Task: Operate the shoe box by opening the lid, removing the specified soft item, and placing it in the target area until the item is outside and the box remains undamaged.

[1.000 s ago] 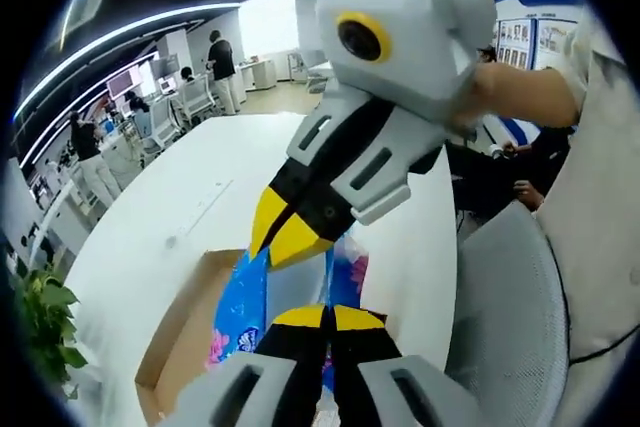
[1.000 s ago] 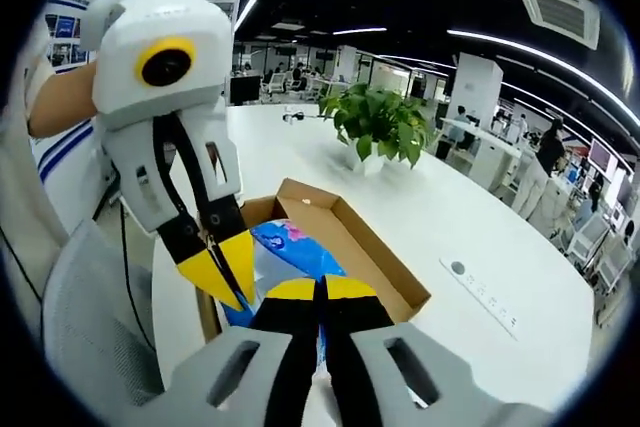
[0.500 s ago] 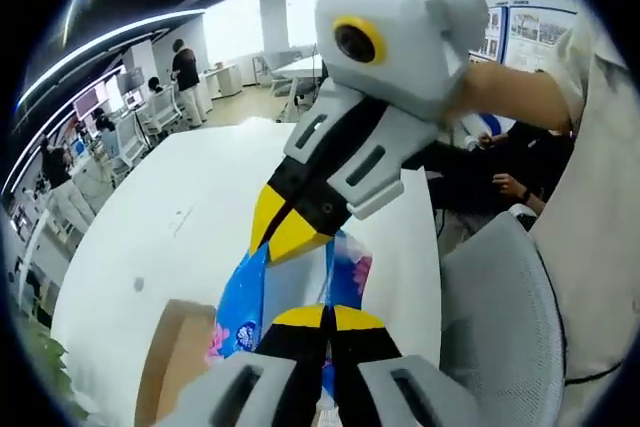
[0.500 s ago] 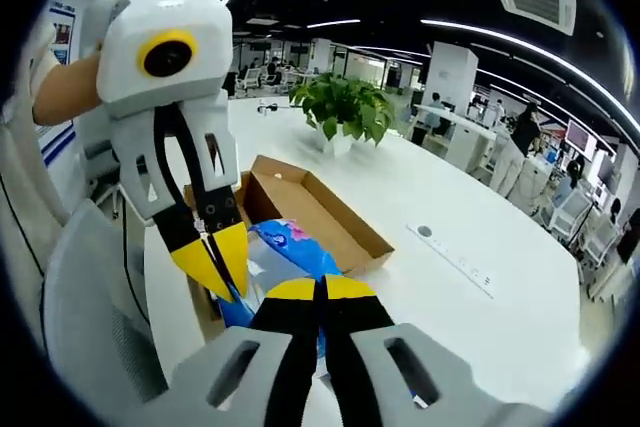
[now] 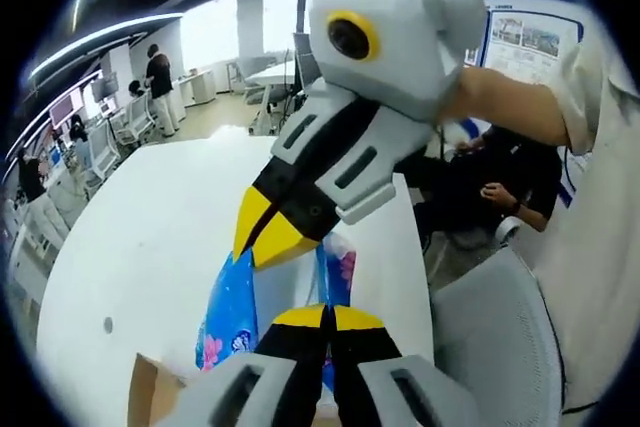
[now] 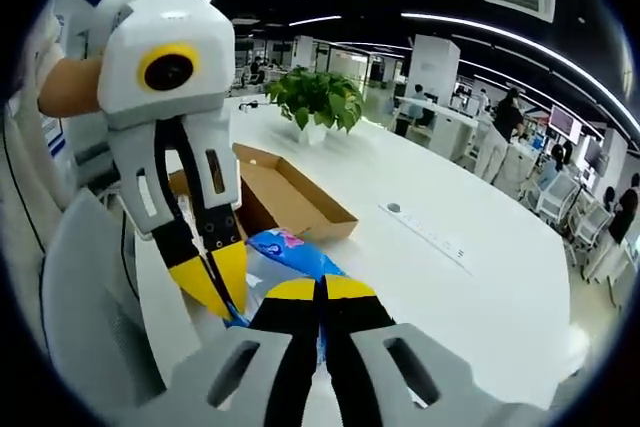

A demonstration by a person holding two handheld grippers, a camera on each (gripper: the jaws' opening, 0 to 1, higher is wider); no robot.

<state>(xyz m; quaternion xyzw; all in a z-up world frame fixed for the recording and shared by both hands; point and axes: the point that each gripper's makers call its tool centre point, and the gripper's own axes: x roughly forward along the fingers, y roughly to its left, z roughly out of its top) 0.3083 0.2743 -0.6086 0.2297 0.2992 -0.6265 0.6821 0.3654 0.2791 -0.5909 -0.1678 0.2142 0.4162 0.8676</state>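
— What held the soft pack, going from the left?
— In the right gripper view the left gripper [image 6: 222, 292] came in from the left, jaws closed on the blue tissue pack's [image 6: 290, 255] edge; the right gripper [image 6: 320, 292] was pinched shut on it too, probably so the limp pack wouldn't sag.
— And the shoe box?
— Open, lid off, the cardboard box [image 6: 290, 202] sat on the white table [image 6: 450, 277] beyond the pack, which hung clear of it. In the left gripper view the pack [image 5: 228, 302] hung above the table [image 5: 150, 237], not yet set down
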